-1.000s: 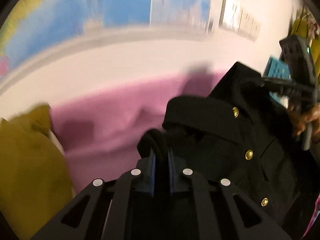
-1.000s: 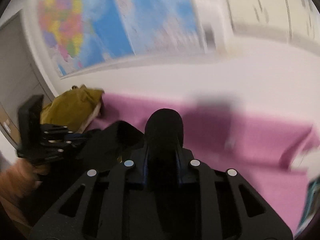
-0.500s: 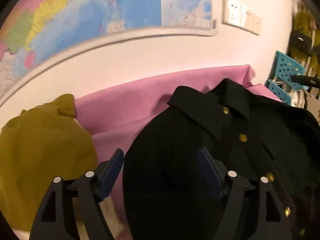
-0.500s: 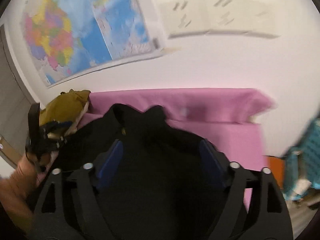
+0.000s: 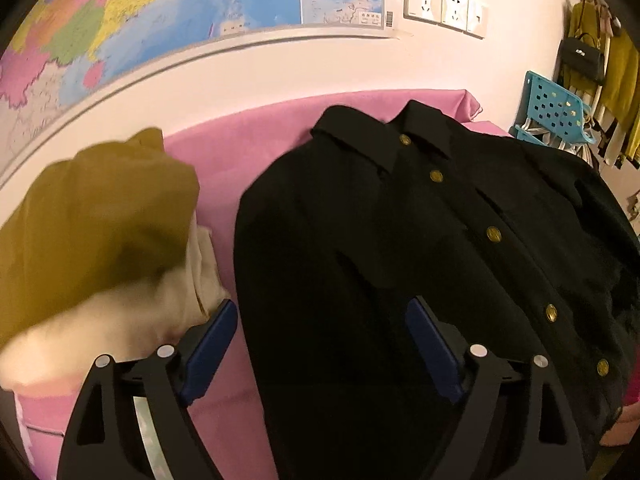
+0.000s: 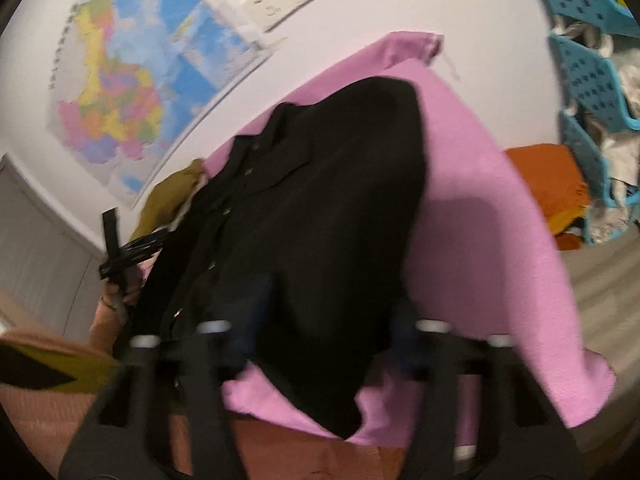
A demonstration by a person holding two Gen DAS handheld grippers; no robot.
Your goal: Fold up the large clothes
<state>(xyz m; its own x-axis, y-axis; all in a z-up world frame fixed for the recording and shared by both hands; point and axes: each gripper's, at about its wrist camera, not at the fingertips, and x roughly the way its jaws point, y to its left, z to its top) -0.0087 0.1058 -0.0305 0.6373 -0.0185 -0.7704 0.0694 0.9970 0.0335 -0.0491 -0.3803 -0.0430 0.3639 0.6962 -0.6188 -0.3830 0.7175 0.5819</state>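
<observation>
A large black shirt with gold buttons [image 5: 400, 220] lies front-up on a pink cloth-covered table [image 5: 240, 148], collar toward the wall. My left gripper [image 5: 320, 332] is open and empty above the shirt's lower left part. The shirt also shows in the right wrist view [image 6: 332, 208], lying on the pink cloth [image 6: 480, 220]. My right gripper [image 6: 328, 316] is open and empty over the shirt's near edge; this view is blurred. The left gripper [image 6: 120, 248] appears at the left of the right wrist view.
A mustard garment [image 5: 92, 220] lies on a cream one [image 5: 120, 320] left of the shirt. A world map [image 5: 160, 12] and sockets [image 5: 444, 4] are on the wall. Blue baskets [image 6: 592, 80] and orange cloth [image 6: 552, 184] stand to the right.
Both grippers were shut on the black shirt a second ago. They let go and opened; the shirt now lies spread on the pink cloth. Both grippers have pulled back.
</observation>
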